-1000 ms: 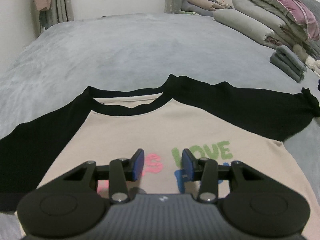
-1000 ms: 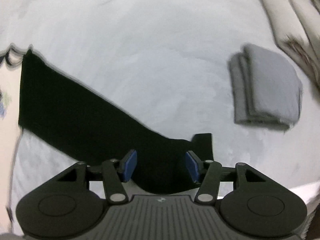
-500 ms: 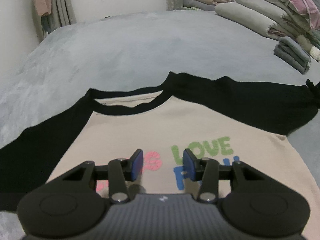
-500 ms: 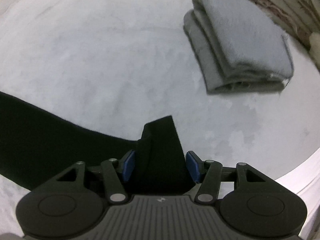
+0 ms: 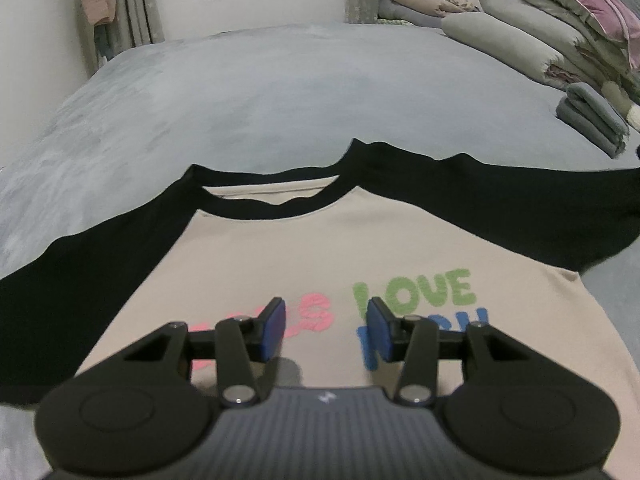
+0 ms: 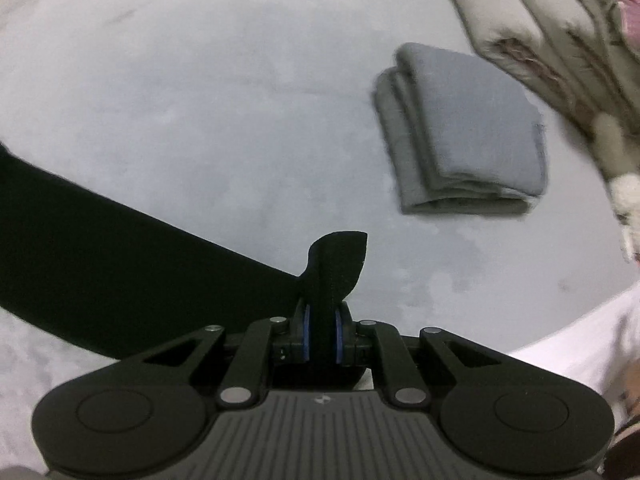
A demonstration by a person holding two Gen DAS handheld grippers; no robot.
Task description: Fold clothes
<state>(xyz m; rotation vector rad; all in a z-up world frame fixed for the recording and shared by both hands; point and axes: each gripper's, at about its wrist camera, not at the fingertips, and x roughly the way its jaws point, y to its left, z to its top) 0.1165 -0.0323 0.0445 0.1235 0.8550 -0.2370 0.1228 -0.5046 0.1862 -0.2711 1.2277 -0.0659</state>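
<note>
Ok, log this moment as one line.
phase: sleeve fold start | right gripper: shut on black sleeve cuff | left gripper: open over shirt | bed

Beige cotton tee w/ black sleeves, pink/green/blue lettering; grey plush bedspread; folded grey towel far right.

Garment: beige raglan shirt with black sleeves and black neckband
Print: pink, green and blue letters across the chest; green reads "LOVE"
Pose: spread flat, front up, neckline pointing away, sleeves stretched to either side
Right sleeve cuff: bunched and standing up, pinched between blue pads
Lies on: grey bed
</note>
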